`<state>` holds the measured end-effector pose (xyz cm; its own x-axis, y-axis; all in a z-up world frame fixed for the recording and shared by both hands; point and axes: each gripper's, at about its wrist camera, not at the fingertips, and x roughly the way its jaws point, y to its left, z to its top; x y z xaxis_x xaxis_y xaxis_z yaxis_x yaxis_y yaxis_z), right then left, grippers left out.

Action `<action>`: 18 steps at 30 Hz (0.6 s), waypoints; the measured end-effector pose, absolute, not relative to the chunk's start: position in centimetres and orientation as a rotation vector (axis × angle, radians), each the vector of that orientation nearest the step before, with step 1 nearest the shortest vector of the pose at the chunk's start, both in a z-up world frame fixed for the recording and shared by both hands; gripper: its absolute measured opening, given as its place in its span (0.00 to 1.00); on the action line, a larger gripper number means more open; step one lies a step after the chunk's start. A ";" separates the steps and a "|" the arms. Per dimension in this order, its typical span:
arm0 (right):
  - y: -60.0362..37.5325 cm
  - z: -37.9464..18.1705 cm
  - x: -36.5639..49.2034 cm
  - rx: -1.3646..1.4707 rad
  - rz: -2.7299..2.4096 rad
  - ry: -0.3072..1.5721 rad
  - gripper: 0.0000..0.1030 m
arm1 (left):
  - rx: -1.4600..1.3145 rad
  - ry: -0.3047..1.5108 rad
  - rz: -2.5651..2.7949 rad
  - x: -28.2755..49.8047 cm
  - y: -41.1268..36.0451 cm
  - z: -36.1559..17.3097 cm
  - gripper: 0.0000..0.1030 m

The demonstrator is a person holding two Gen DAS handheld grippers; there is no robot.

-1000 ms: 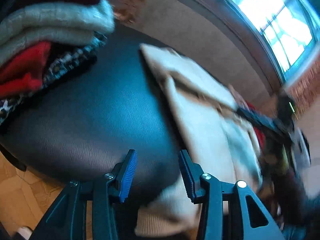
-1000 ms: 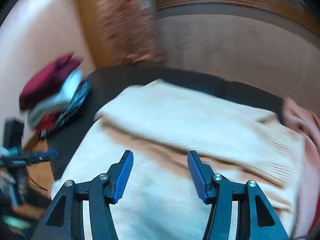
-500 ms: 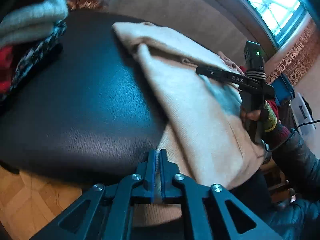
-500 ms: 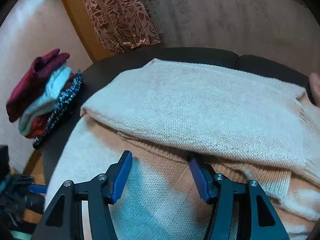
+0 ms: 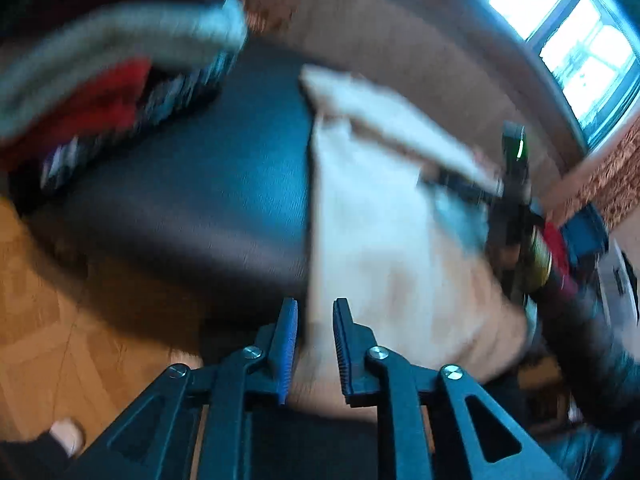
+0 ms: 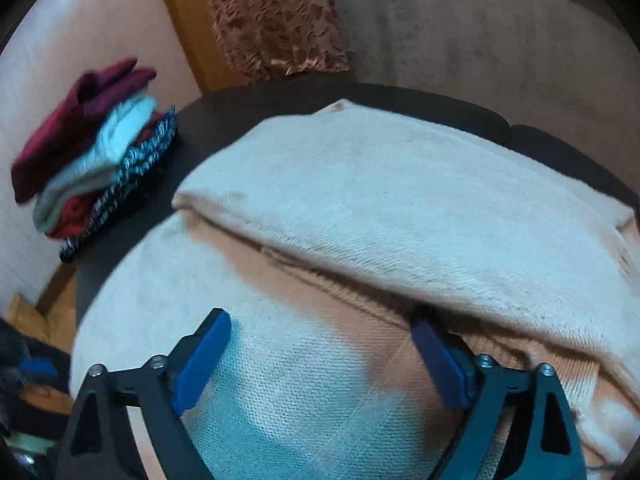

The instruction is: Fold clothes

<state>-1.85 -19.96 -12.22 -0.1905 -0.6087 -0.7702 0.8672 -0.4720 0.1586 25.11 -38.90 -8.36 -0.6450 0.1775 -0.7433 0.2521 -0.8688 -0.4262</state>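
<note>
No bins, baskets or other containers in either view; clothes lie straight on dark seat surface [image 6: 460, 110].

Cream sweater [image 6: 400, 208] spread over most of seat, part folded: upper layer doubled over lower one, fold edge running diagonally from mid-left down to lower right in right wrist view. Same sweater [image 5: 372, 216] in left wrist view, blurred, near end hanging over front edge of seat.

Stack of folded clothes [image 6: 92, 152] at far left corner of seat, well apart from sweater: maroon on top, pale grey-blue under it, red below, black-white patterned piece at bottom. Stack [image 5: 100, 80] very blurred in left view.

Left gripper [image 5: 315, 340]: jaws opening, narrow gap btwn pads. Sweater's hanging end right behind that gap; can't tell whether cloth actually sits btwn pads, no pinch visible. Blur too heavy for more.

Right gripper [image 6: 320, 360]: jaws opening, spread wide, low over lower layer of sweater, nothing clamped. Right pad close under fold edge, contact unclear. Also seen in left view [image 5: 452, 182], over sweater, held by hand [image 5: 516, 252] w/ dark sleeve.

Edges & room: bare strip of dark seat btwn sweater's left edge and stack. Wood floor [image 5: 48, 300] below seat front edge. Backrest [image 6: 500, 40] behind sweater, patterned curtain [image 6: 272, 16] at far left of it.
</note>
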 end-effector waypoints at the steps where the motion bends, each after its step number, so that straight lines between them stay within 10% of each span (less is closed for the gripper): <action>1: -20.2 -12.3 -1.6 0.986 -1.841 0.411 0.94 | 1.293 0.774 -2.723 23.8 -38.5 -8.1 0.20; 9: -21.1 -12.7 -1.7 0.972 -1.863 0.495 1.00 | 1.303 0.294 -2.675 16.4 -35.8 -10.7 0.19; 18: -16.7 -9.8 -0.5 0.968 -1.855 0.395 1.00 | 1.225 0.439 -2.717 16.8 -36.6 -7.8 0.20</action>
<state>-0.50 -16.66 -9.79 -0.2139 -0.6099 -0.7631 0.8676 -0.4775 0.1385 16.85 -36.58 -7.79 -0.6622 0.0021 -0.7494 0.2339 -0.9494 -0.2094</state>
